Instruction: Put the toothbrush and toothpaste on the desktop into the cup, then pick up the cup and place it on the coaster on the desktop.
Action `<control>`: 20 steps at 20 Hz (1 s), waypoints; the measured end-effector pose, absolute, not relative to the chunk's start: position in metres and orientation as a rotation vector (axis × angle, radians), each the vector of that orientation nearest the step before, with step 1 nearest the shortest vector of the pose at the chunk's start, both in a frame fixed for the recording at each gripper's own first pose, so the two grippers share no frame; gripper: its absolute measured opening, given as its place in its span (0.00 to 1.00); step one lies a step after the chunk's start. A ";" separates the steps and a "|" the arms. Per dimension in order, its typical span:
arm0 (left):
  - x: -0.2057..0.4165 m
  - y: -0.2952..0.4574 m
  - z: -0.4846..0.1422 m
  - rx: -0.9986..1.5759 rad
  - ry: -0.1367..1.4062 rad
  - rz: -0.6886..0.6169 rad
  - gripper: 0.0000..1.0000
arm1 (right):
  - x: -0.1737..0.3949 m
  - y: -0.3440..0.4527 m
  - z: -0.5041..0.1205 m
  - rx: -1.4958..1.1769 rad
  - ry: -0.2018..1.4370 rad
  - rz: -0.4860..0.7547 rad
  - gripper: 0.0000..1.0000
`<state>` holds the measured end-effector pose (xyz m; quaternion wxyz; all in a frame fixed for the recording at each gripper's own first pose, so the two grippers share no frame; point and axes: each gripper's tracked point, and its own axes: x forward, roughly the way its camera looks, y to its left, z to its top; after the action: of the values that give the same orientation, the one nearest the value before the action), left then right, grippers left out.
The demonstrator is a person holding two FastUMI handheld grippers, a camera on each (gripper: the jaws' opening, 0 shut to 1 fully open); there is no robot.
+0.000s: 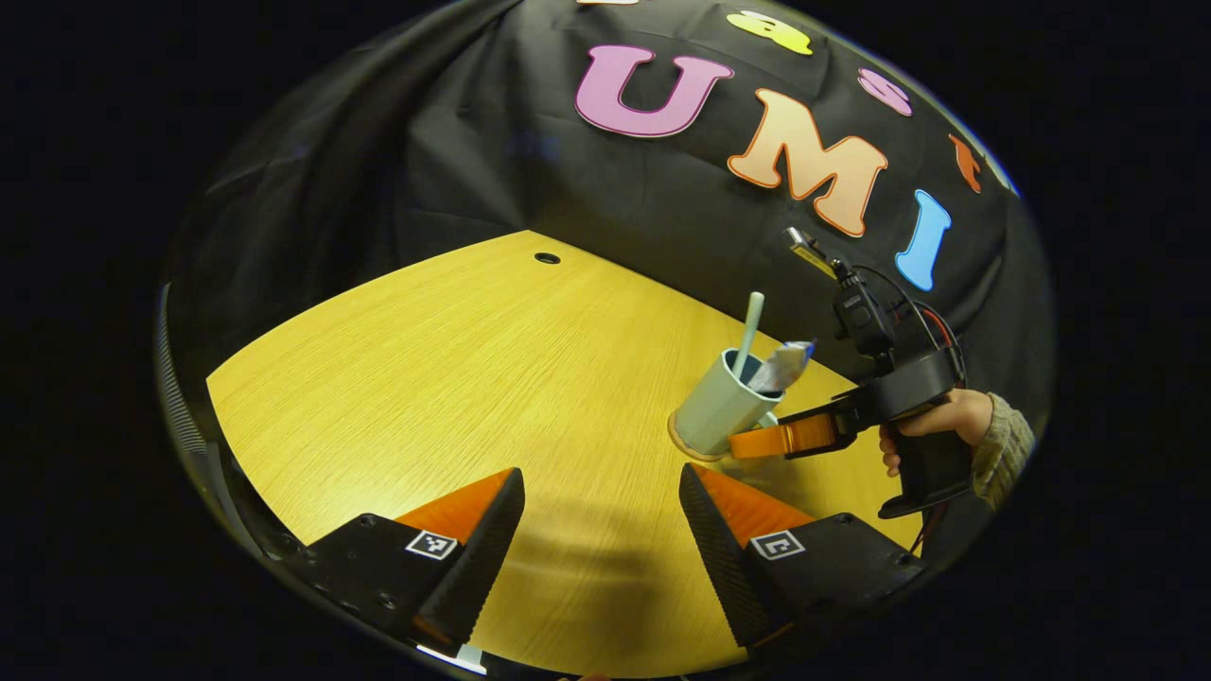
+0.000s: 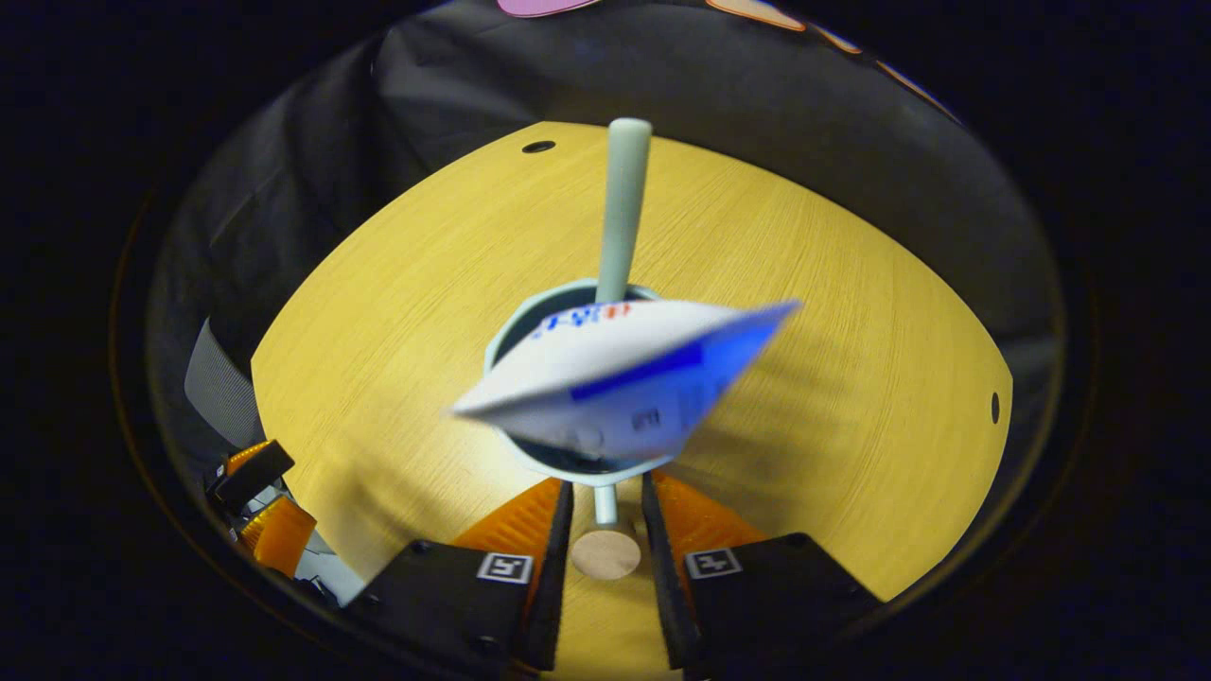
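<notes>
The toothbrush [image 1: 748,331] and the toothpaste [image 1: 783,365] are already seen standing in the cup [image 1: 719,412], so the loading step is judged complete and the placing step is in hand. In the left gripper view the cup appears at about three o'clock of the desktop [image 1: 454,378], tilted, with its base touching a pale wooden disc taken to be the coaster [image 1: 683,447].

The right gripper [image 1: 757,442] is seen beside the cup, held by a hand [image 1: 932,423]; its fingers reach the cup's lower wall. In the right gripper view its own fingers [image 2: 546,530] are set narrowly apart on either side of a slim pale part, judged to be the cup's handle. Contact appears likely, so the gripper is taken to be clamped on the cup. The left gripper [image 1: 601,539] is held wide apart and empty above the desktop at six o'clock.

The next move is judged to call for the cup to be brought upright and centred on the coaster before the fingers are parted; a tilted release could tip the contents out.

The cup's tilt and its base contact are supplied by the left gripper view. The right gripper view supplies a look down at the cup's rim [image 2: 501,345], the toothpaste [image 2: 620,374] lying across the mouth, the toothbrush [image 2: 624,203] rising toward twelve o'clock, and the coaster [image 2: 605,554] between the fingers.
</notes>
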<state>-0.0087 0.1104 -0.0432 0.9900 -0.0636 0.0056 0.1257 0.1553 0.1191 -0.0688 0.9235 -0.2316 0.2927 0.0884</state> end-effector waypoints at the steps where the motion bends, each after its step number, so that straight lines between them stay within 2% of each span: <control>1: -0.009 0.109 -0.043 -0.124 0.011 0.243 0.96 | 0.152 0.119 -0.066 -0.466 0.599 0.189 0.53; 2: -0.009 0.107 -0.044 -0.119 0.014 0.234 0.96 | 0.146 0.118 -0.061 -0.453 0.595 0.201 0.72; 4: -0.007 0.101 -0.043 -0.099 0.022 0.216 0.96 | 0.139 0.116 -0.053 -0.430 0.567 0.214 0.78; 5: -0.005 0.095 -0.041 -0.088 0.025 0.202 0.95 | 0.135 0.114 -0.049 -0.426 0.544 0.218 0.84; 6: -0.004 0.087 -0.035 -0.076 0.018 0.184 0.96 | 0.129 0.108 -0.043 -0.431 0.520 0.215 0.96; 7: -0.001 0.081 -0.031 -0.066 0.014 0.168 0.95 | 0.126 0.105 -0.036 -0.433 0.492 0.212 1.00; 9: 0.005 0.064 -0.025 -0.050 0.017 0.134 0.95 | 0.116 0.093 -0.024 -0.416 0.428 0.199 0.94; 15: 0.018 0.015 -0.018 0.045 0.040 0.002 0.95 | 0.078 0.042 -0.014 -0.248 0.302 0.112 0.96; 16: 0.019 0.009 -0.016 0.060 0.043 -0.015 0.95 | 0.071 0.034 -0.013 -0.221 0.282 0.095 0.99; 18: 0.023 0.000 -0.015 0.085 0.050 -0.041 0.95 | 0.059 0.018 -0.011 -0.172 0.242 0.060 0.96; 20: 0.025 -0.005 -0.018 0.102 0.074 -0.052 0.95 | 0.047 0.004 -0.011 -0.129 0.208 0.024 0.99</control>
<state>0.0245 -0.0051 -0.0179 0.9977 0.0510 0.0371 -0.0259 0.0474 0.0036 -0.0108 0.9924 -0.0645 0.1037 0.0118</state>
